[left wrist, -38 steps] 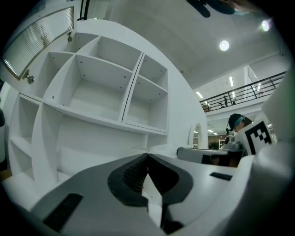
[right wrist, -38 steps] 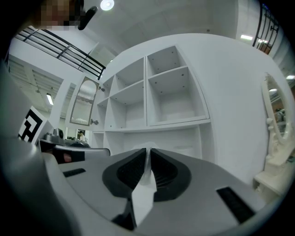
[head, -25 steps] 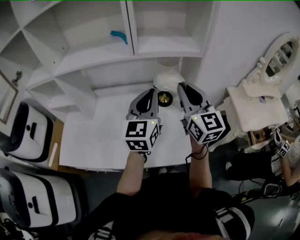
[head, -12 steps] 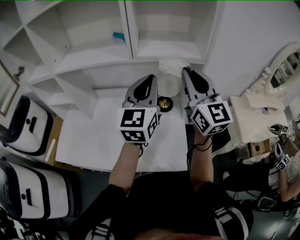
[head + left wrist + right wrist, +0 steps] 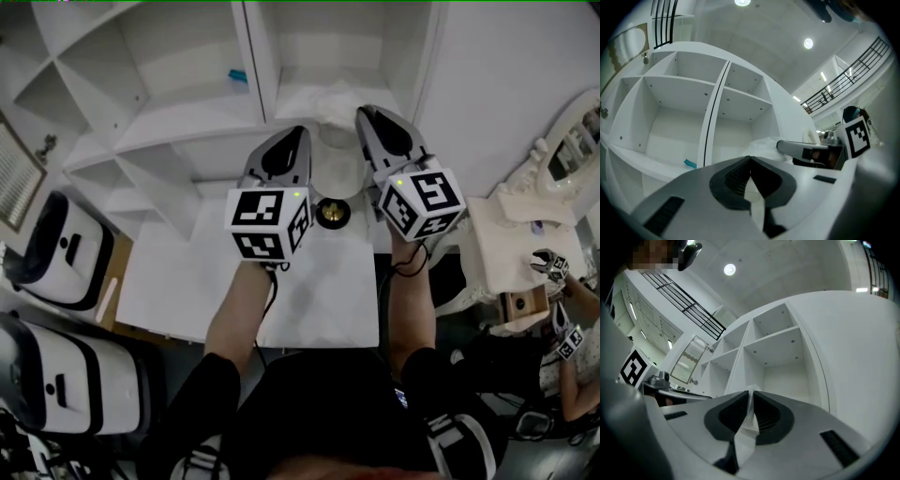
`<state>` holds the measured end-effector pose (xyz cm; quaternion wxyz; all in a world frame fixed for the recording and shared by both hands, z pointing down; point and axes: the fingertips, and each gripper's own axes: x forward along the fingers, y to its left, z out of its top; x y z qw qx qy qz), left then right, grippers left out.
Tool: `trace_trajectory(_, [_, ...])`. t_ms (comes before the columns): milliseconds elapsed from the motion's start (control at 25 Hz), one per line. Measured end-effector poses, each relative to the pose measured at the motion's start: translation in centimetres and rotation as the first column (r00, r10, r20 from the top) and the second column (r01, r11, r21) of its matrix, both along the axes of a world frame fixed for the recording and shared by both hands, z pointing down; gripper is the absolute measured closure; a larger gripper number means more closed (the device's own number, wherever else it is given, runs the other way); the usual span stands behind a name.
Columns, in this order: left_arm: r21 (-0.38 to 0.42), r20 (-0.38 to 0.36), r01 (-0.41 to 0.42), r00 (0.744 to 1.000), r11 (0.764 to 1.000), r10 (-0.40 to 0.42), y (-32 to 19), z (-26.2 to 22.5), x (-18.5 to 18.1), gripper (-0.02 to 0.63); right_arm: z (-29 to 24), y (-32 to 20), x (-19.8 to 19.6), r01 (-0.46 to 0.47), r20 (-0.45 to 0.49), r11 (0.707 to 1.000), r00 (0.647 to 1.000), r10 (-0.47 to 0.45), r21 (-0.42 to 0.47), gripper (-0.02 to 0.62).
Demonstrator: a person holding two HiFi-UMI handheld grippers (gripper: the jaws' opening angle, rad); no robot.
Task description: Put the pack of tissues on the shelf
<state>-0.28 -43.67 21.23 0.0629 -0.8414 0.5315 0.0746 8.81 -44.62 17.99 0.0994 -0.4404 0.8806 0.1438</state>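
The pack of tissues, in white crinkly wrap, hangs between my two grippers in front of the white shelf unit. My left gripper is shut on the pack's left edge, and my right gripper is shut on its right edge. In the left gripper view, a thin fold of white wrap is pinched in the left gripper, with the pack's bulk and the other gripper beyond. In the right gripper view, the right gripper pinches a white fold and faces an empty shelf compartment.
A small round gold object sits on the white table below the pack. A teal item lies on a shelf board at the left. White and black machines stand at the left, and a white vanity at the right.
Both grippers have risen with the pack, from just above the table and the gold object up to the shelf's lower compartments. Both grips are unchanged.
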Motion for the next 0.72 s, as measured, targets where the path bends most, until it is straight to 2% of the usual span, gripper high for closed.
trace_trajectory(200, [-0.006, 0.013, -0.013, 1.0, 1.0, 0.013, -1.4, -0.8, 0.1, 0.595, 0.1, -2.2, -0.9, -0.016, -0.026, 1.0, 1.0, 0.015, -0.024, 0.549])
trace_trajectory(400, [0.043, 0.032, 0.015, 0.999, 0.999, -0.016, -1.5, -2.4, -0.7, 0.595, 1.2, -4.4, -1.6, -0.063, -0.041, 0.994, 0.997, 0.06, -0.085, 0.549])
trace_trajectory(560, [0.055, 0.053, 0.022, 0.998, 0.998, -0.025, -2.1, -2.7, -0.6, 0.595, 2.0, -6.0, -2.4, -0.137, -0.13, 0.985, 0.984, 0.123, -0.104, 0.549])
trace_trajectory(720, [0.047, 0.066, 0.022, 0.997, 0.999, -0.025, -2.7, -2.5, -1.0, 0.595, 2.8, -7.2, -3.2, -0.173, -0.198, 0.977, 0.969, 0.146, -0.127, 0.549])
